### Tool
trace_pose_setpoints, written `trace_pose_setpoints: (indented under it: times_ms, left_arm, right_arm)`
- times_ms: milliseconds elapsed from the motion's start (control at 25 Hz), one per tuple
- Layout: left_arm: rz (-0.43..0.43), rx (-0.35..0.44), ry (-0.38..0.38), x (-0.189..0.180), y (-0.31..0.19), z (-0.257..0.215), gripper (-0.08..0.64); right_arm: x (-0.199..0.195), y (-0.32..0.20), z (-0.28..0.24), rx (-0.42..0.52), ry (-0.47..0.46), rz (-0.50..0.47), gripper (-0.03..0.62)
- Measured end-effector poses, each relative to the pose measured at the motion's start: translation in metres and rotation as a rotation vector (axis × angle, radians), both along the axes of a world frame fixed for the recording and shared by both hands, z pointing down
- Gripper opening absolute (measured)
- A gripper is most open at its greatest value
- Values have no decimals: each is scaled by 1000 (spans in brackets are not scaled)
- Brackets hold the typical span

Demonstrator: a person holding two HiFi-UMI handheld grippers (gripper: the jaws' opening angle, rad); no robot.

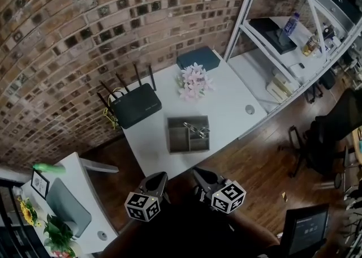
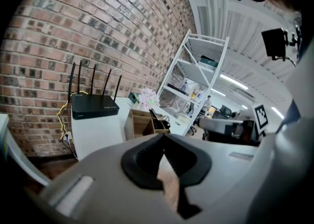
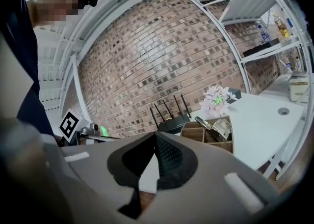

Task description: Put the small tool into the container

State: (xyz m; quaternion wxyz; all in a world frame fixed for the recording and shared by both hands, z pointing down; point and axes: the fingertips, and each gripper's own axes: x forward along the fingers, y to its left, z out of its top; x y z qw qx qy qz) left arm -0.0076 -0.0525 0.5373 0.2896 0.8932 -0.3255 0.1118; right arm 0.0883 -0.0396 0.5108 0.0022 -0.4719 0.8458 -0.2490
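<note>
A brown compartmented container [image 1: 188,135] stands on the white table [image 1: 229,107] near its front edge. A shiny metal tool [image 1: 196,129] lies in its right rear compartment. The right gripper view shows the container [image 3: 208,133] with the tool [image 3: 219,126] leaning inside it. Both grippers hang in front of the table, apart from the container. My left gripper [image 1: 159,177] is shut with nothing in it, and its jaws meet in the left gripper view [image 2: 163,138]. My right gripper [image 1: 199,174] is also shut and empty, jaws together in its own view [image 3: 155,137].
A black router [image 1: 136,104] with antennas sits at the table's left rear. Pink flowers [image 1: 194,81] and a dark box [image 1: 198,57] stand behind the container. A white metal shelf [image 1: 283,25] rises at the right, a second desk [image 1: 85,194] lies at the left, and an office chair [image 1: 331,132] stands far right.
</note>
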Motion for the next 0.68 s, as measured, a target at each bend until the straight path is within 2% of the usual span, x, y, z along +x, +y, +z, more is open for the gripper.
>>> trace_pose_setpoints:
  times_ms: [680]
  left_arm:
    - [12, 1, -2, -3, -4, 1, 3]
  right_arm:
    - [-4, -3, 0, 6, 7, 5, 9]
